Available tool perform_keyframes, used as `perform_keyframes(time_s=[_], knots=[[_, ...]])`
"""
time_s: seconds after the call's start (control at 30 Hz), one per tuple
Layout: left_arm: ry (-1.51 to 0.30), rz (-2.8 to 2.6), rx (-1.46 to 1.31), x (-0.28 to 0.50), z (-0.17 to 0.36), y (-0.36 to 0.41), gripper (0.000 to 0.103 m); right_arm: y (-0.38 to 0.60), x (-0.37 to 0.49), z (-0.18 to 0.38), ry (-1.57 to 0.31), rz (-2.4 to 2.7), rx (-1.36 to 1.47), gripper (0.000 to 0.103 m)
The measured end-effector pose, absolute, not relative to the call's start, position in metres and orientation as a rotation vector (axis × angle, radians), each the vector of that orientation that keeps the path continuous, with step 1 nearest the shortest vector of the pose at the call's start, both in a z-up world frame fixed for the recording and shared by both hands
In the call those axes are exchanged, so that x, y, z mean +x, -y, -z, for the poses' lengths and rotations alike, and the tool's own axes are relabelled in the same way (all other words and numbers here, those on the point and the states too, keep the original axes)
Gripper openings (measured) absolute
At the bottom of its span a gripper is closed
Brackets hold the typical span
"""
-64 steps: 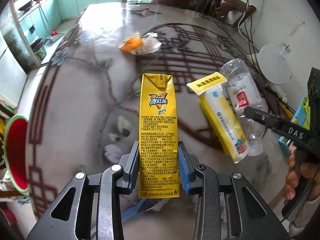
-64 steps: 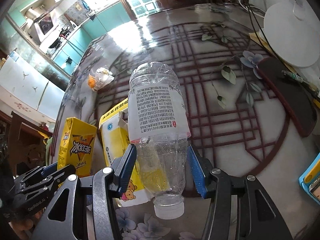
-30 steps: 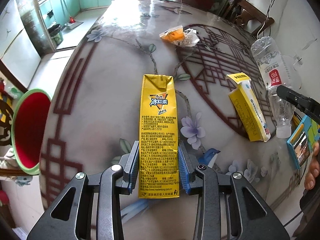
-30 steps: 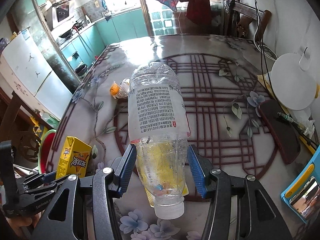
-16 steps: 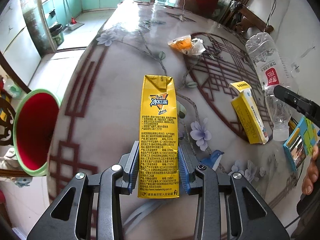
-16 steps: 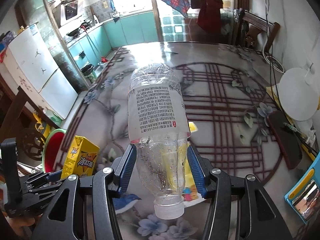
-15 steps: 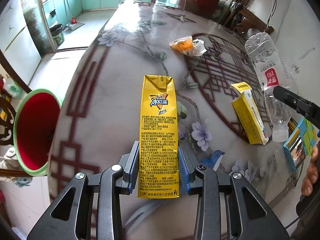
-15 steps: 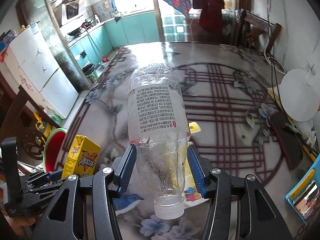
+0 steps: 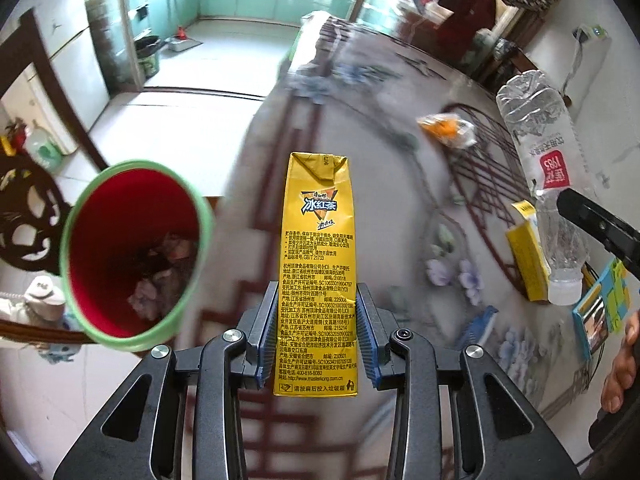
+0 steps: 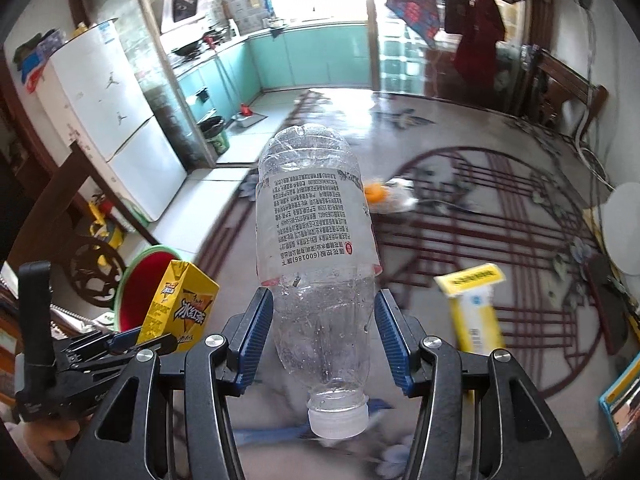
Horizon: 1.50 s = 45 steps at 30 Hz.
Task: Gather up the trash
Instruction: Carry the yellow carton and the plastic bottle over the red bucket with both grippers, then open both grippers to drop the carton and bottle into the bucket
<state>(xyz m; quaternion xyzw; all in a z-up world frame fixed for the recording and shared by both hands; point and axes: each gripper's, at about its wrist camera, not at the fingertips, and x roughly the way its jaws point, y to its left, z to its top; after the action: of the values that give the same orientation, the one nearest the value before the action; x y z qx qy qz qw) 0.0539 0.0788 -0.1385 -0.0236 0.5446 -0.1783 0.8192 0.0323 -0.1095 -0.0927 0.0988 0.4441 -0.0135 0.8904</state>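
Note:
My left gripper point(image 9: 316, 336) is shut on a yellow iced-tea carton point(image 9: 318, 240), held above the table edge just right of a green bin with a red inside point(image 9: 132, 256); the carton point(image 10: 180, 304) and the bin point(image 10: 136, 292) also show at lower left in the right wrist view. My right gripper point(image 10: 324, 340) is shut on a clear plastic bottle point(image 10: 316, 240), cap toward the camera; the bottle also shows in the left wrist view point(image 9: 540, 152). A yellow box point(image 10: 476, 312) and an orange wrapper point(image 10: 384, 196) lie on the table.
The patterned table point(image 10: 500, 200) runs to the right. A white round dish point(image 10: 624, 228) and a dark tray point(image 10: 604, 292) sit at its far right. A blue-framed item point(image 9: 600, 312) lies near the front right. A fridge point(image 10: 108, 120) and a chair stand left of the bin.
Both grippers have swung left with their loads. The green bin now sits much closer to the carton, and the view is blurred by the motion.

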Motion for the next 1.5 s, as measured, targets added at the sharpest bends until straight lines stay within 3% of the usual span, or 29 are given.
perform_keyframes(time_s=[0.57,1.07,1.17,1.23,1.5], knots=[[-1.191,0.163,-0.101,0.098,0.168,-0.233,0.034,-0.07,0.111,0.14,-1.055,-0.226,0.192,0.051],[-1.242,0.137,-0.123,0.125,0.192,-0.271,0.034,-0.145,0.147,0.184,-1.189,-0.339,0.21,0.052],[-1.235,0.141,-0.131,0.129,0.19,-0.274,0.04,-0.156,0.152,0.185,-1.193,-0.354,0.204,0.053],[-1.221,0.132,-0.13,0.131,0.187,-0.278,0.051,-0.161,0.154,0.185,-1.186,-0.362,0.21,0.053],[-1.203,0.118,-0.133,0.132,0.183,-0.287,0.056,-0.155,0.153,0.173,-1.146,-0.356,0.25,0.054]])
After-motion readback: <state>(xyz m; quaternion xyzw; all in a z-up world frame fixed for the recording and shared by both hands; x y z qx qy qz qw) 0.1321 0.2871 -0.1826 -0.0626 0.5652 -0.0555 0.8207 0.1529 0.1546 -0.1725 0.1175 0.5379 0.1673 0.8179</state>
